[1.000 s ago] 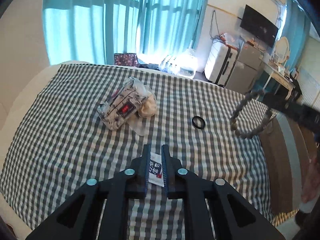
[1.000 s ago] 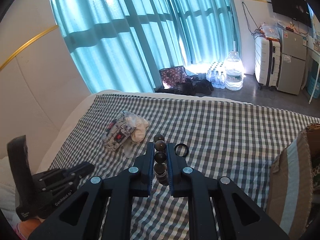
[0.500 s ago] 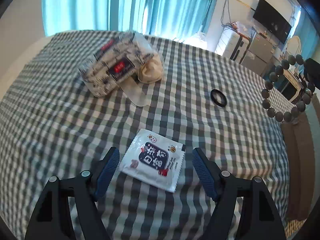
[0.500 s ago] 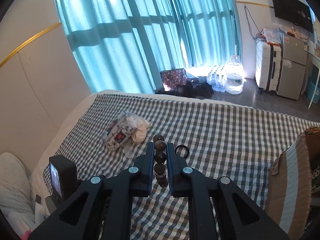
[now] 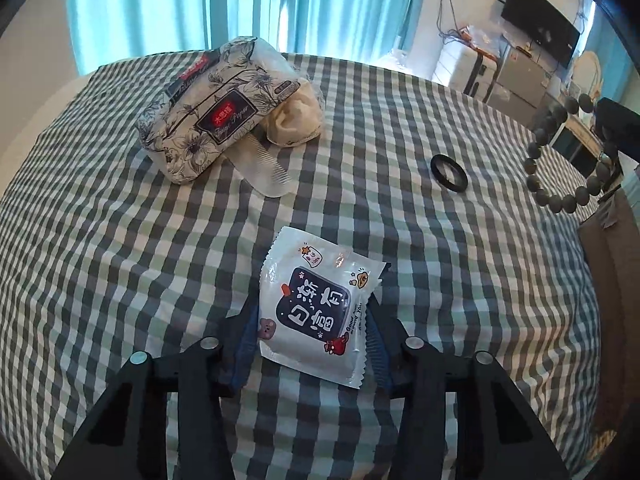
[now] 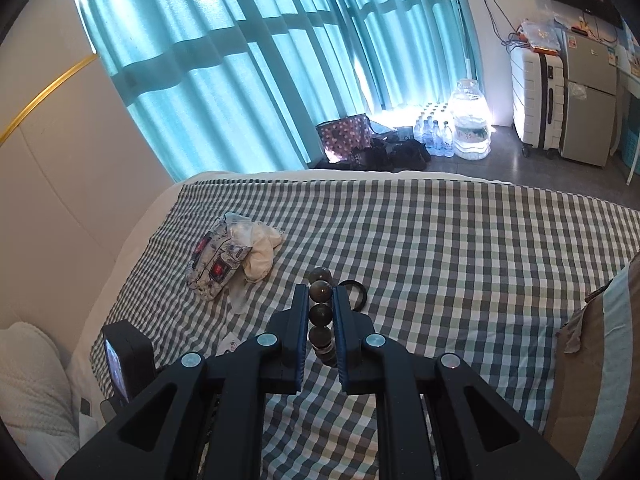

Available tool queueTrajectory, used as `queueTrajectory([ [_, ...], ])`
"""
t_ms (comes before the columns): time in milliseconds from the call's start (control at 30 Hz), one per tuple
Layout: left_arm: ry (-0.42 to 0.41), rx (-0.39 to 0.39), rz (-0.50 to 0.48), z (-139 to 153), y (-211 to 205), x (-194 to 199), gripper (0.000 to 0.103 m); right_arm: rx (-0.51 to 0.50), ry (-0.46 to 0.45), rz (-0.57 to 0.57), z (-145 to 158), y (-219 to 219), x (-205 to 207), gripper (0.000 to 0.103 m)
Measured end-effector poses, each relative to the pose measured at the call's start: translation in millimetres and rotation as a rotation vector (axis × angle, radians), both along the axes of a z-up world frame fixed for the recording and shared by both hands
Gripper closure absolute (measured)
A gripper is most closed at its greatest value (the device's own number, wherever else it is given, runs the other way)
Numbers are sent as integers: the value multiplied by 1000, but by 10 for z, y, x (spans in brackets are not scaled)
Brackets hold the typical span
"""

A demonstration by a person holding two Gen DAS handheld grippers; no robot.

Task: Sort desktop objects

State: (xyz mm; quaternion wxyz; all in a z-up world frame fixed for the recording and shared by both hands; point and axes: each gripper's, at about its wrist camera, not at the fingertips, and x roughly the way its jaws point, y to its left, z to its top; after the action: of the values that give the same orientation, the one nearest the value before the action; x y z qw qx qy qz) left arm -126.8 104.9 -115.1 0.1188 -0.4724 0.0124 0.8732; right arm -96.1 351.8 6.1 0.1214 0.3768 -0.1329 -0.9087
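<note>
Snack packet [image 5: 314,308] lies flat between the left gripper's [image 5: 312,344] spread fingers; close evenly on both edges. Right gripper [image 6: 321,320] pinches a bead bracelet [image 6: 321,312].

On the bed [image 5: 120,240], the snack packet [image 5: 316,308] lies nearest; the tissue pack [image 5: 208,108] and comb [image 5: 264,168] lie behind it to the left, the ring [image 5: 449,173] behind to the right.

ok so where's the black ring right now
The black ring lies on the checked cloth, right of the comb, beyond the snack packet.
</note>
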Motion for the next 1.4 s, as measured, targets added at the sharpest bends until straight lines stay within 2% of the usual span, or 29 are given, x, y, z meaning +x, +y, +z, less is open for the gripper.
queueTrajectory([
  [233,34,-30,-5,293,57,182,57,-19,20,-13,92,79,119,91],
  [433,71,-16,62,821,130,453,57,-12,30,-9,207,16,237,91],
  [600,127,-25,34,1341,369,670,57,-4,79,1,410,-51,512,91],
  [733,169,-14,-9,1664,548,840,57,-33,75,-10,489,68,823,91],
  [967,221,64,-180,2122,1147,1224,57,0,183,-92,1039,548,1550,91],
  [1167,233,111,-379,2311,1957,1576,57,74,231,-255,1458,1188,2024,91],
  [1267,223,117,-461,2275,2359,1753,57,111,213,-322,1481,1418,2112,91],
  [1400,173,104,-553,2101,2823,1926,57,159,120,-405,1330,1775,2167,91],
])
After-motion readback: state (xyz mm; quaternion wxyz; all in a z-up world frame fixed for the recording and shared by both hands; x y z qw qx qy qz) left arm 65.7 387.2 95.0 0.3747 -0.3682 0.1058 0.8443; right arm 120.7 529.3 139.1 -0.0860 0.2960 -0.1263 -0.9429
